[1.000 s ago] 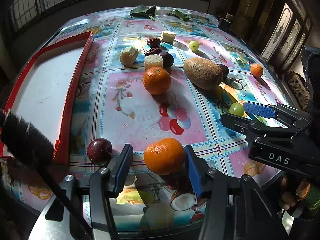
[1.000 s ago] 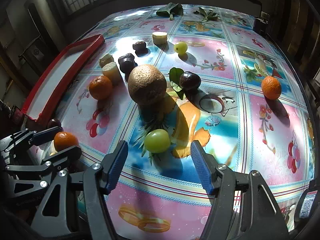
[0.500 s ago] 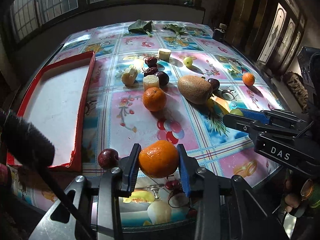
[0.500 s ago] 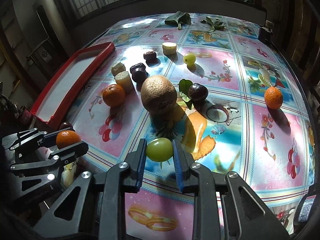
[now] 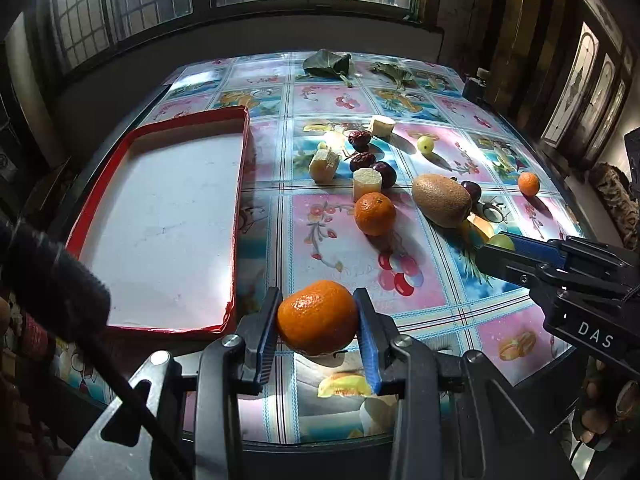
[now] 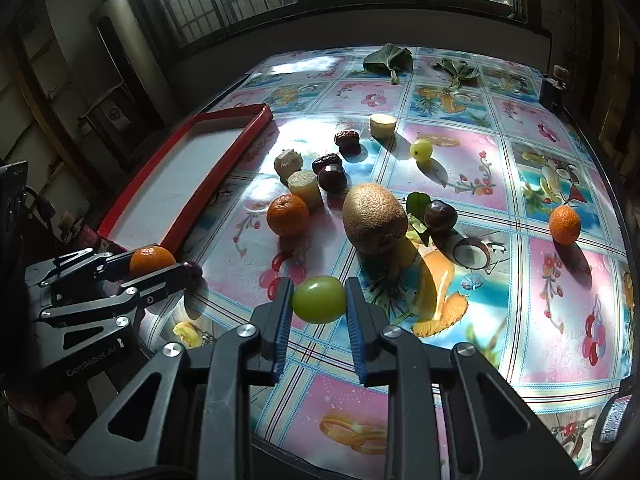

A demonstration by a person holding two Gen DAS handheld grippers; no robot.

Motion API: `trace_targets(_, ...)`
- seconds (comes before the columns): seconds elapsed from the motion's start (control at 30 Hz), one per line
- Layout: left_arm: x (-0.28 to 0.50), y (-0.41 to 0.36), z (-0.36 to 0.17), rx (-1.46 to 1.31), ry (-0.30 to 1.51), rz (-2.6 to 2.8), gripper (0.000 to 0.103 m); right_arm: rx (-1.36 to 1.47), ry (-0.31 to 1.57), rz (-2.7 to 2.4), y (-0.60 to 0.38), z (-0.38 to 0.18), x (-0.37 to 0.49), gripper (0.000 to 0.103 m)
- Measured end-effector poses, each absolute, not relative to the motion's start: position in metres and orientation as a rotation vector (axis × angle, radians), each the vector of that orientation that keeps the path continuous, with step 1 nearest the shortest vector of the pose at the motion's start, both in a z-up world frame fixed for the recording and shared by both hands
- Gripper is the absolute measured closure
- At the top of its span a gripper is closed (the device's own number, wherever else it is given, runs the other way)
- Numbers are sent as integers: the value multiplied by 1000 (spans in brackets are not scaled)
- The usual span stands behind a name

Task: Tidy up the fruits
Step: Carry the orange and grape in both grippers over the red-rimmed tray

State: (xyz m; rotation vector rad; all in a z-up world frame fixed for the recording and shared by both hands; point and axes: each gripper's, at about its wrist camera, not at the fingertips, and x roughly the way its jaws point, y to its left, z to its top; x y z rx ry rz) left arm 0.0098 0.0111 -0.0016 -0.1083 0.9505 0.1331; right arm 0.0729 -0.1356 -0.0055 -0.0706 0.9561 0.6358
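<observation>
My left gripper (image 5: 316, 298) is shut on a mandarin orange (image 5: 318, 324) and holds it above the table's near edge, beside the near corner of the red tray (image 5: 239, 200). The white tray floor holds nothing. My right gripper (image 6: 319, 286) is shut on a green grape (image 6: 319, 302), lifted over the flowered tablecloth in front of the brown kiwi (image 6: 375, 218). In the right wrist view the left gripper (image 6: 160, 266) shows at the left with its orange (image 6: 151, 259). A dark plum (image 6: 195, 270) lies just beyond it.
On the cloth lie another orange (image 5: 375, 214), a small orange (image 5: 528, 183) at far right, a second green grape (image 5: 425, 144), dark dates (image 5: 360, 138), a plum (image 6: 440, 216), pale cut pieces (image 5: 367, 182) and leaves (image 5: 327, 65) at the back. A dark box (image 5: 474, 88) stands at the far right edge.
Both grippers closed, the left on the orange and the right on the grape. Both then rose, lifting the fruit off the table.
</observation>
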Motion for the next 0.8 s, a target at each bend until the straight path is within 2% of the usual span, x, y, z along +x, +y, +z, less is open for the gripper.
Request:
trace_targets(0.5,1,72,4,-156,928,283,68,-109,959,770,-75,3,66,75)
trace_targets(0.8,4,139,-2,-224,943,395,68,-147,949,898,-9,11,69,75)
